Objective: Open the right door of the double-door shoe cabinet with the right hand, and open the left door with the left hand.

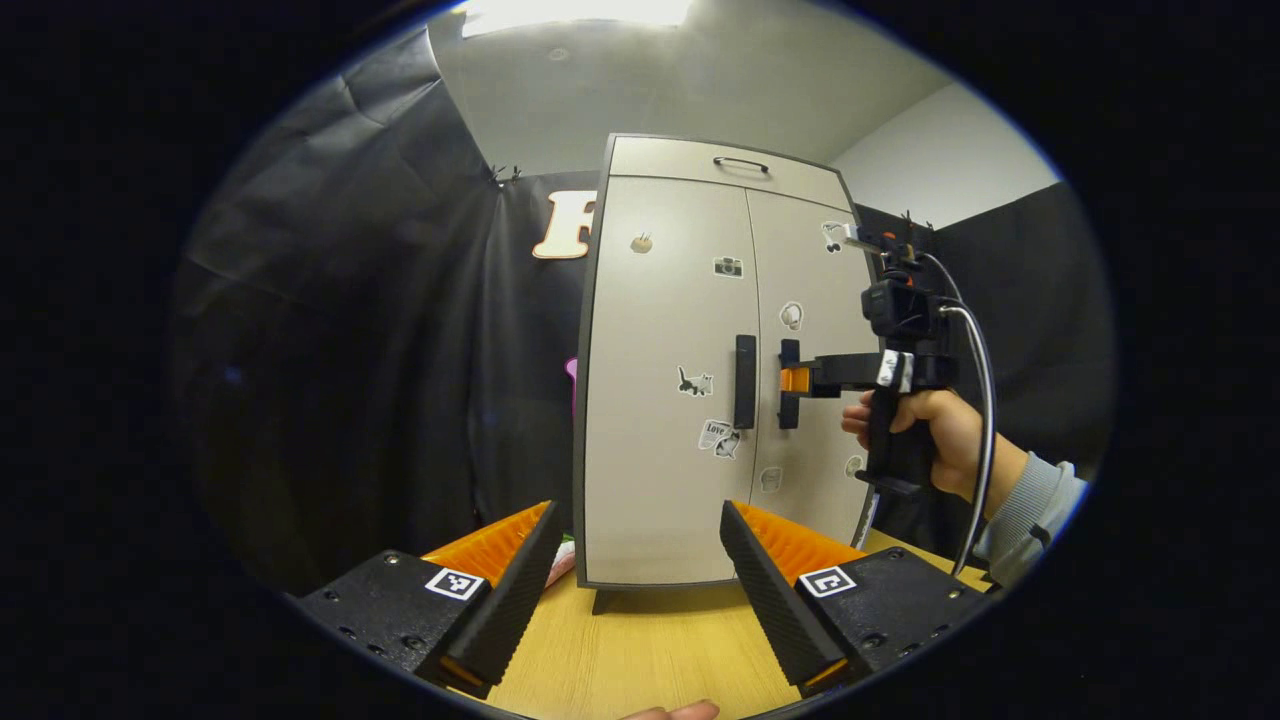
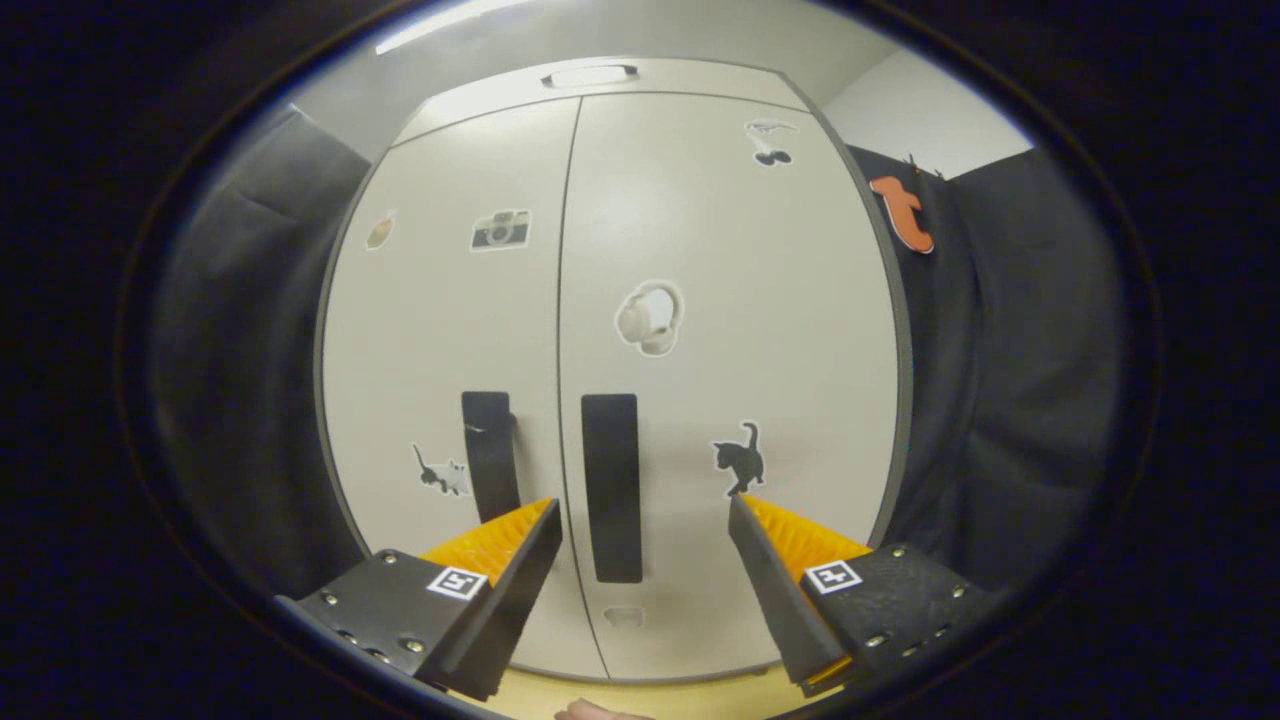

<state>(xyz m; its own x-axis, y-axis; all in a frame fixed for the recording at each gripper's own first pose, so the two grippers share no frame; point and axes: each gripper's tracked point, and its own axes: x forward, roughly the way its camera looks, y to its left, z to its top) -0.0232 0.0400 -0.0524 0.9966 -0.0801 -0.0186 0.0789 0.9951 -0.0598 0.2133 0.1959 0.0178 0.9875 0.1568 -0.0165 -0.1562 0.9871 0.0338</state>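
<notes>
The beige shoe cabinet [image 1: 660,400] stands on the table with both doors shut. Its two dark vertical handles sit side by side at the middle seam: the left door handle [image 1: 745,382] and the right door handle [image 1: 789,412]. In the left gripper view my left gripper [image 1: 640,565] is open, well back from the cabinet and holding nothing. A hand [image 1: 945,430] holds my right gripper [image 1: 797,380] up against the right door handle. Seen from the right gripper view, my right gripper [image 2: 640,560] is open, and the right door handle [image 2: 612,487] stands between its fingers without being pressed. The left door handle [image 2: 490,455] is just to the left.
The cabinet rests on a light wooden table [image 1: 650,640]. A drawer with a dark handle [image 1: 740,163] tops the cabinet. Small stickers dot both doors. Black cloth walls close in on the left [image 1: 350,350] and behind the right side [image 2: 1000,380].
</notes>
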